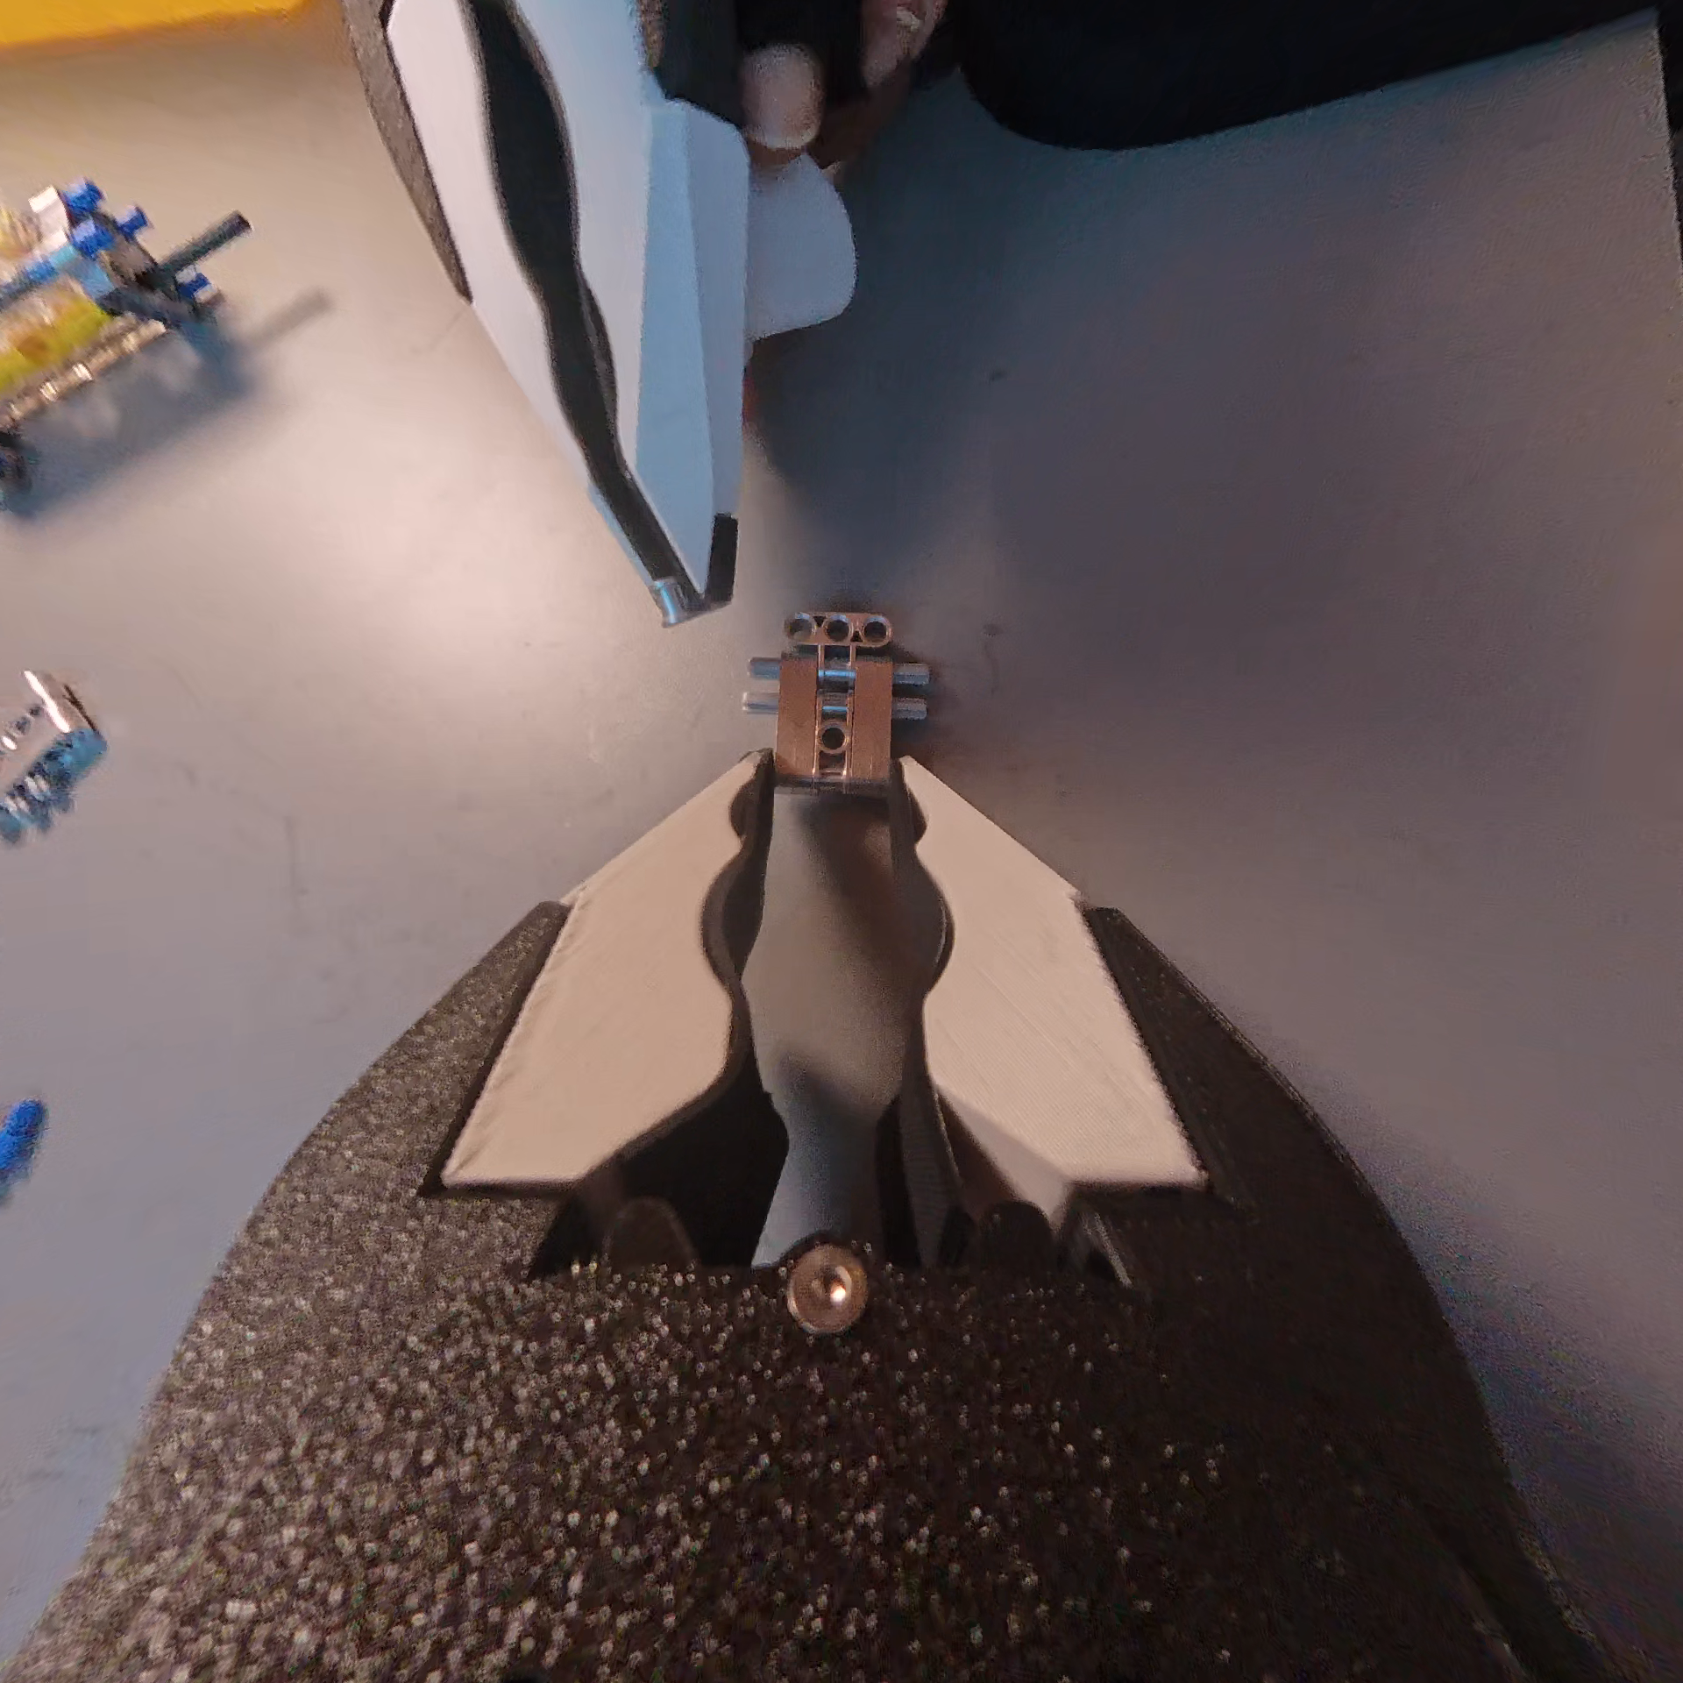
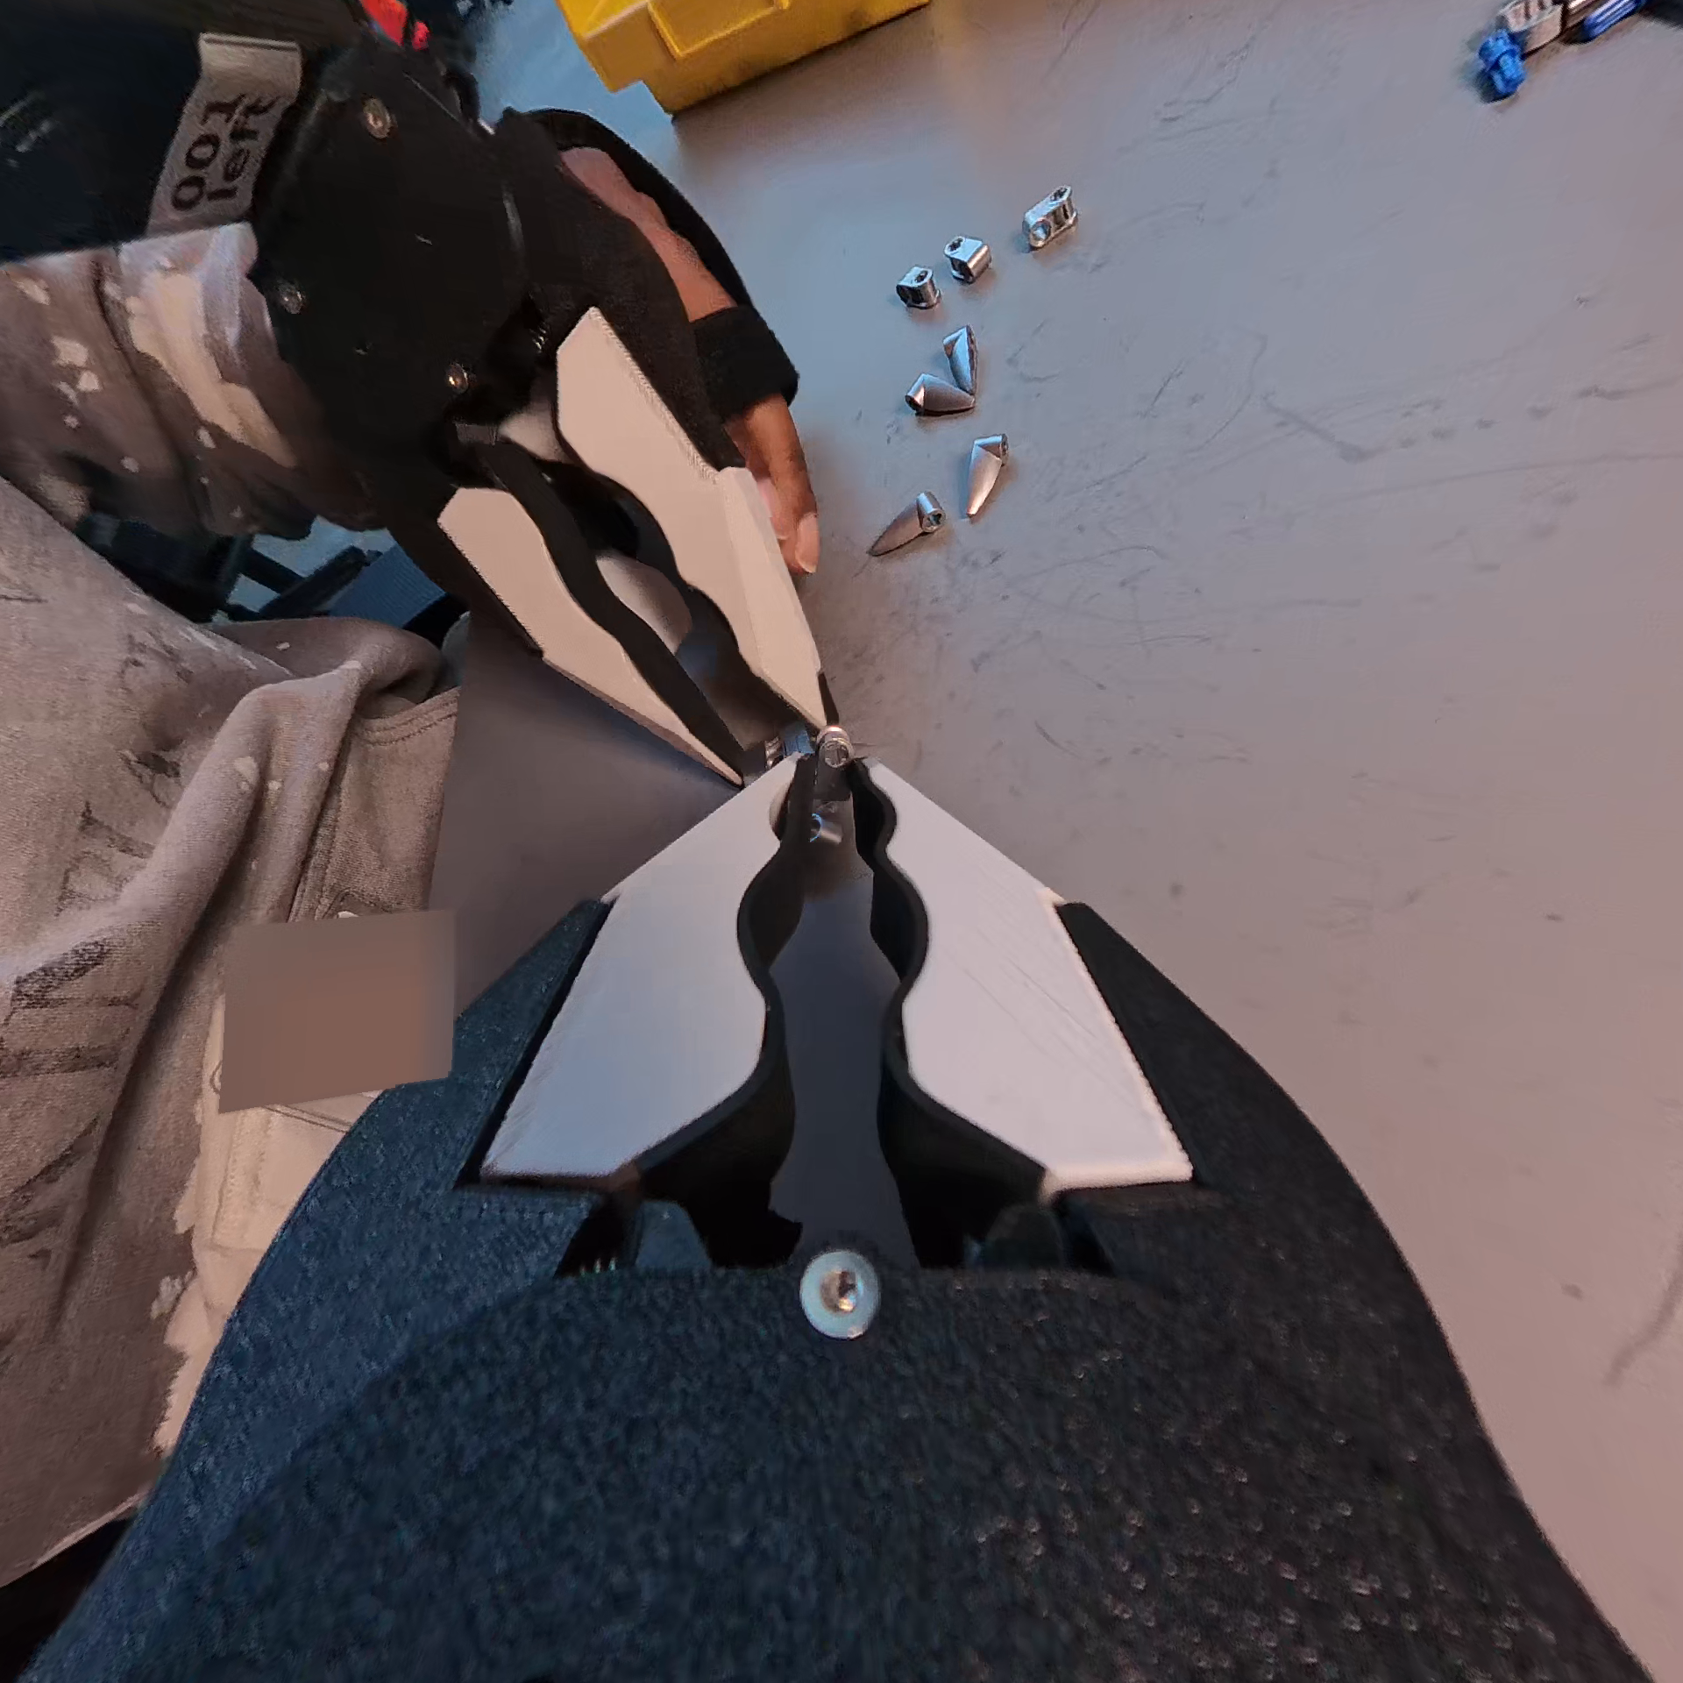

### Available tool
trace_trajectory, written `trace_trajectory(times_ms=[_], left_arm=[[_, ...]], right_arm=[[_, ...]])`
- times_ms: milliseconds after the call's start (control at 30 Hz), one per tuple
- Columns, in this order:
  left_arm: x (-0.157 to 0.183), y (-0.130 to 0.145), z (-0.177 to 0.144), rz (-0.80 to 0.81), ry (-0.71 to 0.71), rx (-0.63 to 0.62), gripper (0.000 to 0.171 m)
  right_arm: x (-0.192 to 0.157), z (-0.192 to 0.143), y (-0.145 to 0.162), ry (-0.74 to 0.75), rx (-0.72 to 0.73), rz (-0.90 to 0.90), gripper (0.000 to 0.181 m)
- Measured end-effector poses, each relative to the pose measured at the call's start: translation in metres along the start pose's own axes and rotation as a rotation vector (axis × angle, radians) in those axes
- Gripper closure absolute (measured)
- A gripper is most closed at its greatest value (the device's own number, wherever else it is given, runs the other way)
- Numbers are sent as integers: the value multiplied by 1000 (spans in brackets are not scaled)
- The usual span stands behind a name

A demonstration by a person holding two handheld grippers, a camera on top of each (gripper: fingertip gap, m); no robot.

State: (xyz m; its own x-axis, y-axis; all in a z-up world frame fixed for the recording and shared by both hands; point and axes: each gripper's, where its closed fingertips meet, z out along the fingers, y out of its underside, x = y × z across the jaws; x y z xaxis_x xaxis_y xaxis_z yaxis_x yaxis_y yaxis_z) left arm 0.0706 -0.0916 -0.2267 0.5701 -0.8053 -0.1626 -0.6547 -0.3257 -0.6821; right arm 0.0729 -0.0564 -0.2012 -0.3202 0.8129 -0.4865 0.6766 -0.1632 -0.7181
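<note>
My left gripper [image 1: 831, 774] is shut on a small grey beam-and-axle assembly [image 1: 833, 701], which sticks out past its fingertips above the grey table [image 1: 1275, 546]. My right gripper [image 2: 827, 774] is shut on a small black part with a grey pin end [image 2: 833, 751]. In the left wrist view the right gripper [image 1: 697, 583] comes in from the top, its tip just left of and above the assembly. In the right wrist view the left gripper [image 2: 774, 751] comes from the upper left, and the two tips nearly meet. A gloved hand [image 2: 774, 455] holds the left gripper.
Several loose grey parts [image 2: 947, 392] lie beyond the grippers, with a yellow bin [image 2: 729, 36] and blue pieces [image 2: 1503, 55] farther back. A blue, yellow and grey brick model [image 1: 91, 291] and loose pieces [image 1: 45, 747] lie at the left. The person's clothing [image 2: 182, 729] is close on the left.
</note>
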Motion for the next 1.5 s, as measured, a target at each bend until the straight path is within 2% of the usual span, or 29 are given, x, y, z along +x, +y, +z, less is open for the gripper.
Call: trace_trajectory(times_ms=[233, 467, 700, 1033, 1333, 1500], left_arm=[[1, -7, 0, 349, -124, 57, 148], [2, -10, 0, 477, -159, 112, 148], [9, -12, 1, 518, -156, 134, 148], [11, -11, -1, 492, -133, 147, 148], [14, -11, -1, 494, -127, 147, 148], [20, -10, -3, 428, -57, 171, 148]], right_arm=[[-3, 5, 10, -58, -68, 32, 174], [-14, 1, 11, -180, -125, 132, 174], [-24, 5, 18, -263, -253, 218, 174], [-26, -2, 28, -261, -383, 241, 174], [-31, 0, 35, -263, -446, 247, 174], [-29, 0, 35, -258, -460, 243, 175]])
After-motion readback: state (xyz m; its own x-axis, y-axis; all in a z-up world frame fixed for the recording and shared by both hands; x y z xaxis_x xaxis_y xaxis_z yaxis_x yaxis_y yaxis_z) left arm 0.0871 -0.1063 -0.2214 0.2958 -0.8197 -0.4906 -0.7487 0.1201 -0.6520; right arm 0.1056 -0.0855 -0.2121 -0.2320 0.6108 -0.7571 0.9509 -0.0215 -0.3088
